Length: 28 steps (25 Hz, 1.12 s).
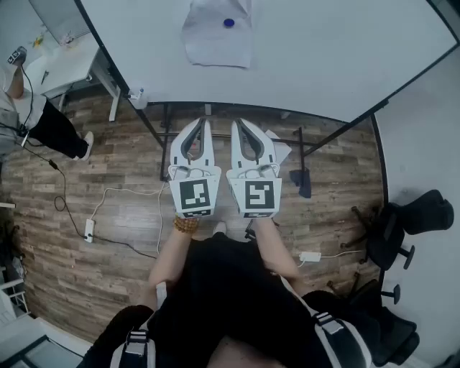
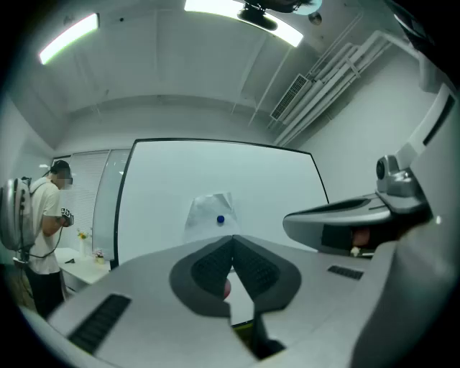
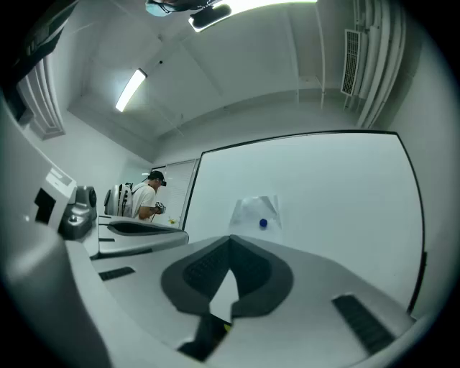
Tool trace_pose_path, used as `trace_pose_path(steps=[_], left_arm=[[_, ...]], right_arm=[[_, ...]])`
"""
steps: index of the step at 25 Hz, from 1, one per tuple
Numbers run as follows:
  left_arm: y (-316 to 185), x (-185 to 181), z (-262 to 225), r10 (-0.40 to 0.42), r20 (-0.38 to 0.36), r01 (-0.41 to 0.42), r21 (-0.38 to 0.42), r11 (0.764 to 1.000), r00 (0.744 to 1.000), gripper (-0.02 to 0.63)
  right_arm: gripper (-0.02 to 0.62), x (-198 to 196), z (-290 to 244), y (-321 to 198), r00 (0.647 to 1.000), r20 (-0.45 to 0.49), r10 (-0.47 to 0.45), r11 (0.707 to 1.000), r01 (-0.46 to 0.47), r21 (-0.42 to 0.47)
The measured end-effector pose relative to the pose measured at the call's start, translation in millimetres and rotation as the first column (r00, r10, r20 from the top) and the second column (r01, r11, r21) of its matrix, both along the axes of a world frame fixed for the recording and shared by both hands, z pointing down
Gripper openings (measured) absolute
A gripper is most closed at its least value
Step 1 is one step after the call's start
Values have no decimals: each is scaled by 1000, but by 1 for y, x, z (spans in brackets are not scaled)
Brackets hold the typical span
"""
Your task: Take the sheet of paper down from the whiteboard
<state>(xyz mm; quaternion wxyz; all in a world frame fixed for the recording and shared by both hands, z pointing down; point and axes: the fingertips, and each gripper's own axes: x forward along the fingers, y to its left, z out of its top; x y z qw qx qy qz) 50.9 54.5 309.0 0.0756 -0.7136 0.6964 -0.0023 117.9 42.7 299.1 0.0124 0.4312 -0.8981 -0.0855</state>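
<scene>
A white sheet of paper [image 1: 218, 36] hangs on the whiteboard [image 1: 323, 50], pinned by a blue round magnet [image 1: 228, 22]. The sheet [image 2: 208, 213] and magnet [image 2: 220, 220] lie ahead in the left gripper view; the right gripper view shows the sheet [image 3: 257, 213] and magnet [image 3: 263, 223] too. My left gripper [image 1: 208, 123] and right gripper [image 1: 233, 125] are held side by side, well short of the board. Both point level at it, their tips touching, with nothing held. The left gripper [image 2: 232, 238] and the right gripper [image 3: 230, 238] are shut.
The whiteboard stands on a black frame [image 1: 164, 133] over a wood-plank floor. A person [image 1: 29, 108] stands at a white desk [image 1: 68, 61] to the left. A cable and power strip [image 1: 90, 228] lie on the floor. Black office chairs [image 1: 402, 230] stand at the right.
</scene>
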Motion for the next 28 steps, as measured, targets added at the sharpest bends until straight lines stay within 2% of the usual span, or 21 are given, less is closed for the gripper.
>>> trace_pose_path(steps=[8, 17, 28], left_arm=[[-21, -1, 3, 25, -5, -25, -1, 1000, 1000, 9], [-75, -11, 0, 96, -22, -96, 25, 995, 995, 9], [-136, -43, -7, 135, -30, -133, 49, 990, 990, 9]], right_arm=[[-2, -3, -2, -20, 998, 55, -28, 1000, 27, 7], [-2, -18, -2, -66, 999, 16, 29, 999, -29, 29], [-2, -50, -16, -119, 999, -25, 44, 993, -41, 113]])
